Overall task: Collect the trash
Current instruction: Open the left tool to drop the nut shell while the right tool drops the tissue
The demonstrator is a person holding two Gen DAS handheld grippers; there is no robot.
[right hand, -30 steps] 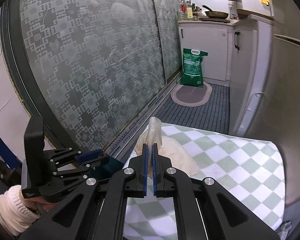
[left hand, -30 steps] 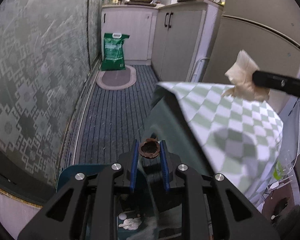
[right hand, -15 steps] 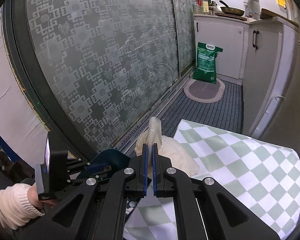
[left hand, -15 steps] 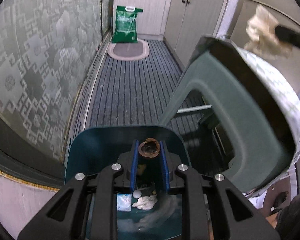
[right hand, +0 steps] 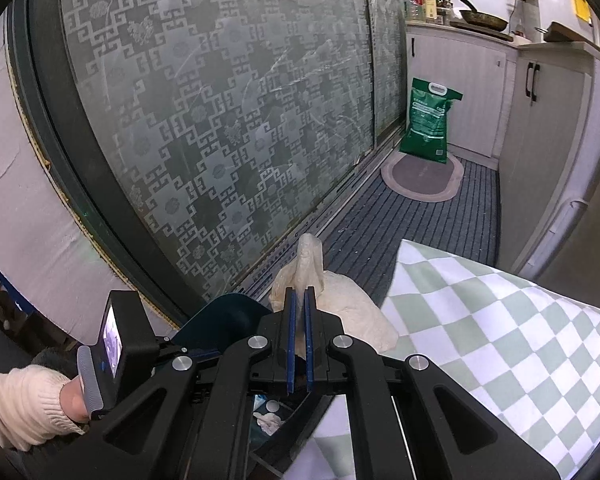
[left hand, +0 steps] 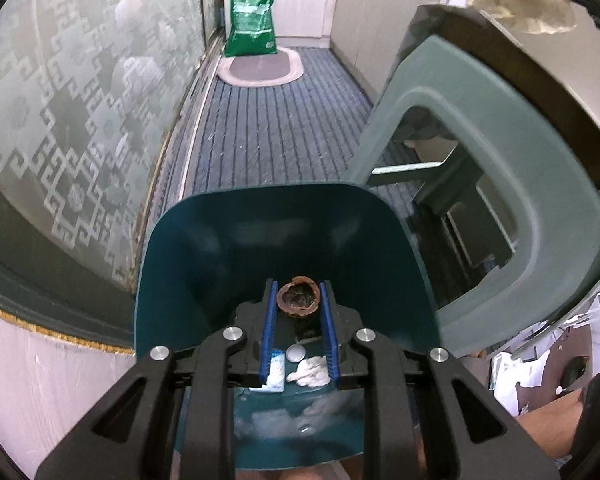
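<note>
From the left wrist, the left gripper (left hand: 299, 306) pinched a brown nutshell (left hand: 298, 300) over the open teal bin (left hand: 180, 240), above scraps (left hand: 309, 373) already on its floor. Let go too near the bin's front rim, the shell would probably bounce out. The green table frame (left hand: 540, 216) crowded the bin's right edge; the striped floor (left hand: 276, 132) beyond was clear.

From the right wrist, the right gripper (right hand: 299, 312), fingers pressed together, held a crumpled paper wad (right hand: 340, 308) above the checked tablecloth's (right hand: 500, 340) left edge, near the bin. Both grippers converging there risked a knock.
</note>
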